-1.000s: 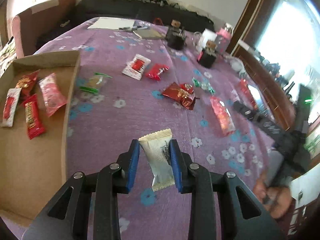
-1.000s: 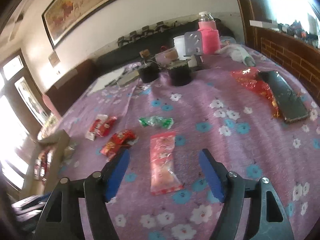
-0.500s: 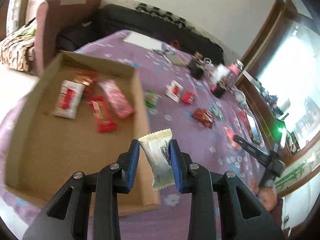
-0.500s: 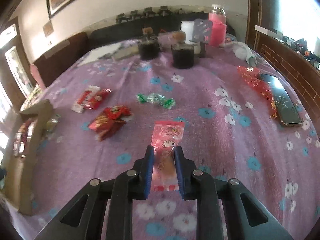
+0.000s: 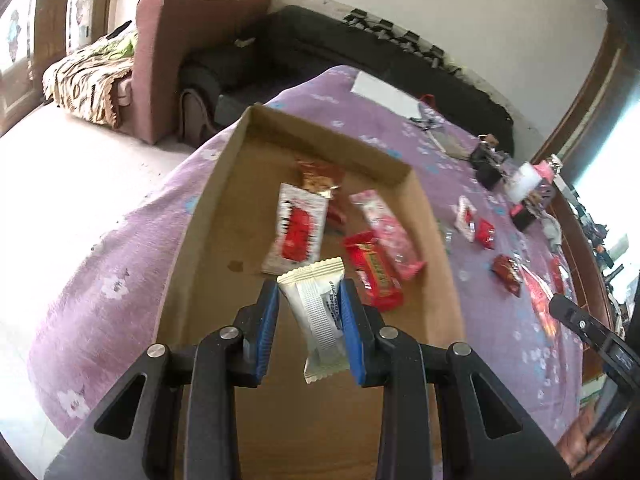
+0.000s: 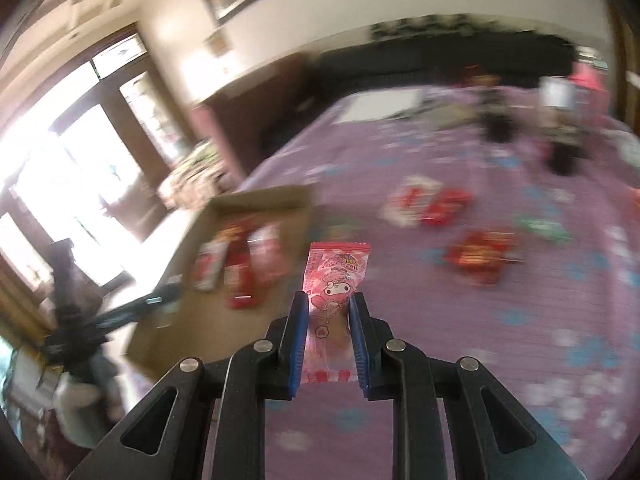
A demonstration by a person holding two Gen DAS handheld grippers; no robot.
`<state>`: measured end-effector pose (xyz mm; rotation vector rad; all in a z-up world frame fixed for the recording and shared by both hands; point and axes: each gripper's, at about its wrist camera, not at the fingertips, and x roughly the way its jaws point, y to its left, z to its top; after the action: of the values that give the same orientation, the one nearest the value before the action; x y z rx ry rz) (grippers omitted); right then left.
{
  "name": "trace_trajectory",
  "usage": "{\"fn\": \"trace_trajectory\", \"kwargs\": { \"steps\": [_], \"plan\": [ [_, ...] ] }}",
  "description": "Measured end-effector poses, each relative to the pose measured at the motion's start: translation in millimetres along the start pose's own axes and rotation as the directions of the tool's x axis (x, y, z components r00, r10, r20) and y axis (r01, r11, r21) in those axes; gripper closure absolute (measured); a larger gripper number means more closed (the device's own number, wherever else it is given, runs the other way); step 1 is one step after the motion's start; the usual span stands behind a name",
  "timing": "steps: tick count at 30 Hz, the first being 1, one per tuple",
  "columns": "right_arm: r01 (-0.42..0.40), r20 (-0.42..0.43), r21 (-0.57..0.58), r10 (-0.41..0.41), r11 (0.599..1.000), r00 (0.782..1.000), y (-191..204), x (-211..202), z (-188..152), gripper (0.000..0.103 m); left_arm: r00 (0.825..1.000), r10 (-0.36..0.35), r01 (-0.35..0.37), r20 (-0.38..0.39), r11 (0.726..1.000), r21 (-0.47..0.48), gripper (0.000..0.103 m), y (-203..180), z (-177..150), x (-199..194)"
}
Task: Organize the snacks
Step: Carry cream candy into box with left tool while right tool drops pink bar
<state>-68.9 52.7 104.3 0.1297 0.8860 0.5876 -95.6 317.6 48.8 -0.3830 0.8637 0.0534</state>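
Note:
My left gripper (image 5: 309, 300) is shut on a white snack packet (image 5: 320, 320), held above the floor of a shallow cardboard box (image 5: 200, 248). Several snacks lie in the box: a white-and-red packet (image 5: 298, 232), a pink packet (image 5: 386, 236), a red bar (image 5: 374, 276). My right gripper (image 6: 329, 304) is shut on a pink cartoon-printed snack packet (image 6: 334, 280), lifted off the purple flowered tablecloth (image 6: 520, 320). The blurred cardboard box (image 6: 248, 204) lies to its left. More red snacks (image 6: 480, 256) remain on the cloth.
Loose red packets (image 5: 484, 234) lie on the cloth right of the box. Dark cups (image 5: 486, 168), a pink bottle and papers (image 5: 384, 94) stand at the table's far end. A sofa and armchair (image 5: 160, 64) lie beyond. The right gripper's arm (image 5: 592, 332) shows at the right edge.
My left gripper carried the white packet leftward from over the cloth to over the box. My right gripper shut on the pink packet, lifted it and swung left toward the box.

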Motion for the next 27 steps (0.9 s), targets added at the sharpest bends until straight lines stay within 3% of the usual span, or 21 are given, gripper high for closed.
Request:
{"fn": "trace_trajectory", "kwargs": {
  "steps": [6,11,15,17,19,21,27],
  "plan": [
    [-0.072,-0.136,-0.080,0.061,0.994,0.989,61,70,2,0.082,1.000,0.015,-0.015,-0.027,1.000,-0.018,0.075,11,9,16],
    [-0.102,-0.197,-0.083,0.084,0.991,0.977,76,101,-10,0.079,1.000,0.006,-0.006,-0.024,1.000,-0.022,0.073,12,10,15],
    [-0.118,-0.186,-0.059,0.105,0.991,0.977,74,106,-12,0.074,1.000,-0.017,0.017,-0.002,0.999,-0.035,0.073,16,10,8],
    [-0.142,-0.182,-0.039,0.133,0.989,0.974,71,105,-12,0.052,1.000,-0.028,0.028,0.008,0.999,-0.047,0.073,18,9,2],
    [-0.145,-0.155,-0.024,0.139,0.989,0.978,66,100,-12,0.040,0.999,-0.039,0.040,0.022,0.998,-0.055,0.067,19,8,-5],
    [-0.164,-0.134,-0.002,0.162,0.986,0.978,61,93,-12,0.039,0.998,-0.042,0.045,0.046,0.998,-0.055,0.057,18,6,-14],
    [-0.187,-0.082,0.055,0.191,0.981,0.978,45,69,-7,0.038,0.993,-0.059,0.062,0.104,0.998,-0.029,0.056,4,-3,-46]
  ]
}}
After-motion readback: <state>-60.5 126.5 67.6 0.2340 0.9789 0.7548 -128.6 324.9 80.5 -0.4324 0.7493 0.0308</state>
